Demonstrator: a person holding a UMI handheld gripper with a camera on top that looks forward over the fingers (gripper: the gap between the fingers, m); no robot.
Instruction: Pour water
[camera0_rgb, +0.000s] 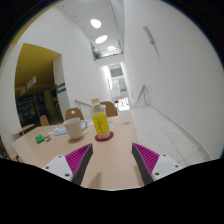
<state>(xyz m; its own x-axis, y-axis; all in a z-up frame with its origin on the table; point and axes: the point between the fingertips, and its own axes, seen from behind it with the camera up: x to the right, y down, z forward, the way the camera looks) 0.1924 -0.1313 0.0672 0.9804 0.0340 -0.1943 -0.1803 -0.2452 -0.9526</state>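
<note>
Wooden table (110, 165), yellow-label bottle (100, 122) w/ white mug (75, 128), hand-held gripper (114, 160) open

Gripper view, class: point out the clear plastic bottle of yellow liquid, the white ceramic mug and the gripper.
Clear plastic bottle of yellow liquid (100, 123), gripper view, yellow body.
White ceramic mug (75, 128), gripper view, outer wall.
Gripper (113, 158), gripper view, open, midway between fingertips.

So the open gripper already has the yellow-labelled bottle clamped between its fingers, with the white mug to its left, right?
Not clamped. The gripper view shows the gripper open, with the clear yellow-labelled bottle standing on the light wooden table beyond the fingertips, untouched. The white mug is indeed to its left.
</note>
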